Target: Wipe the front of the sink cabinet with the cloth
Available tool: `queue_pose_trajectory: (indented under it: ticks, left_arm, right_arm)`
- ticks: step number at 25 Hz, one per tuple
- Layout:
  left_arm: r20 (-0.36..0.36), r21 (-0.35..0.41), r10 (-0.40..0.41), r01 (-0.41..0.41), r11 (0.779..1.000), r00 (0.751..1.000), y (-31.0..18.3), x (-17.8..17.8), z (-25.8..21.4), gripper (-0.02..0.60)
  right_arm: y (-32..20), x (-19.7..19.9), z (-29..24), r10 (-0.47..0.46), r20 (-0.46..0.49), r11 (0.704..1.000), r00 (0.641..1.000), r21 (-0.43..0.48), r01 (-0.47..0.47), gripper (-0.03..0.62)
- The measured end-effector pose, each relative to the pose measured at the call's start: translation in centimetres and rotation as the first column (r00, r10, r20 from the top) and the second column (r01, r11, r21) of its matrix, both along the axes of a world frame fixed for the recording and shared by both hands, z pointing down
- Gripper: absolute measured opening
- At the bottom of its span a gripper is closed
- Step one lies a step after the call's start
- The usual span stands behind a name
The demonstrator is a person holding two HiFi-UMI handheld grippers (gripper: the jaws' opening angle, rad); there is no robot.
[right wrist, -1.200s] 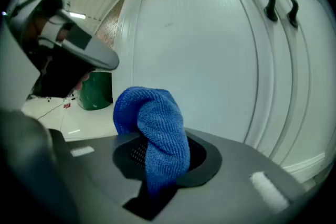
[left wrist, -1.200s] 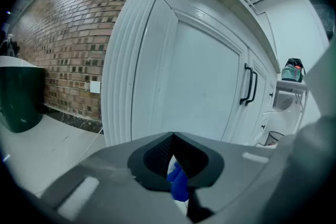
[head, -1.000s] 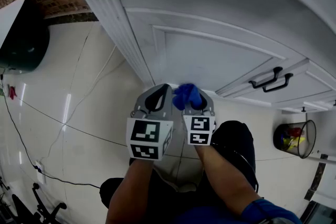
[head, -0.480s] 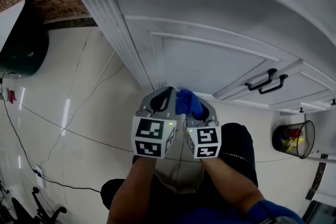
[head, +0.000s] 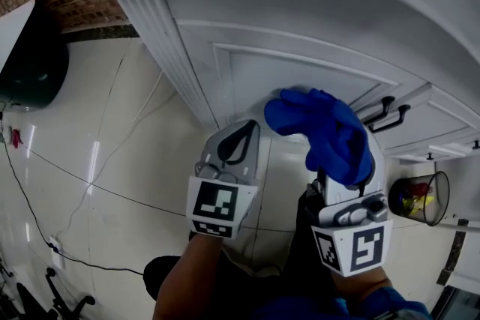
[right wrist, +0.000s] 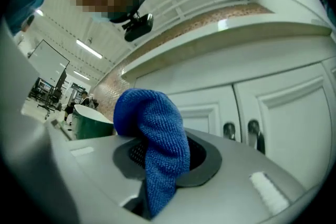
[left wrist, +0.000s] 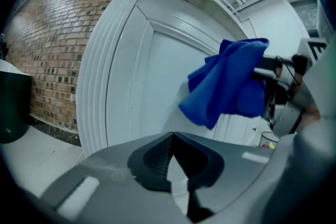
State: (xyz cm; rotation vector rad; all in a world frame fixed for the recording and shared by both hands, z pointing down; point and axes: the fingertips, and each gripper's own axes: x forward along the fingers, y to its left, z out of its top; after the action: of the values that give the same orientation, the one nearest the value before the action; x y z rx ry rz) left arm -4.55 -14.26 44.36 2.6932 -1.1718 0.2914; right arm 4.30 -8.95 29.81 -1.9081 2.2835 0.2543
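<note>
Right now R gripper [head: 343,177] pinches the blue cloth [head: 322,127], up in front of the white cabinet door [head: 300,75] w/ black handles [head: 384,115]; L gripper [head: 238,140] beside it, jaws pressed together, empty.

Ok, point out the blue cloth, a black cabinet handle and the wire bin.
blue cloth [head: 322,133], head view, middle of the bunched fabric.
black cabinet handle [right wrist: 254,134], right gripper view, its grip bar.
wire bin [head: 441,204], head view, its side wall.

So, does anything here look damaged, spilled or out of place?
Nothing is damaged or spilled. The cabinet door looks shut. Only a loose cable trails across the floor at left, and the blue cloth hangs bunched from the right claw.
</note>
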Motion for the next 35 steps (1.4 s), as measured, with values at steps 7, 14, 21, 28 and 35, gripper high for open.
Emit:
queue_pose_trajectory:
  ticks: [7, 14, 21, 28, 35]
  left_arm:
    - [-0.019, 0.053, 0.000, 0.001, 0.999, 1.000, 0.2, 0.2, -1.3, 0.006]
    - [-0.013, 0.028, -0.017, 0.017, 0.999, 1.000, 0.0, -0.2, -0.7, 0.006]
    - [-0.005, 0.011, -0.016, 0.016, 1.000, 1.000, -0.2, 0.0, -0.2, 0.006]
    - [0.055, -0.062, -0.026, 0.030, 0.998, 0.998, -0.1, -0.2, 2.0, 0.006]
    - [0.094, -0.136, -0.020, 0.033, 0.990, 0.995, -0.4, -0.2, 4.5, 0.006]
  right_arm:
    - [-1.5, 3.0, -2.8, 0.109, 0.009, 0.992, 0.994, 0.059, -0.109, 0.086]
    - [-2.0, 2.4, 1.4, 0.109, 0.000, 0.993, 0.994, -0.046, -0.109, 0.086]
    - [-2.2, 2.3, 7.5, 0.108, -0.028, 0.977, 0.994, -0.181, -0.111, 0.086]
    - [-2.8, 0.8, 17.1, 0.086, -0.059, 0.909, 0.995, -0.404, -0.102, 0.086]
    - [-3.5, -0.9, 23.7, 0.045, -0.078, 0.834, 0.996, -0.545, -0.080, 0.087]
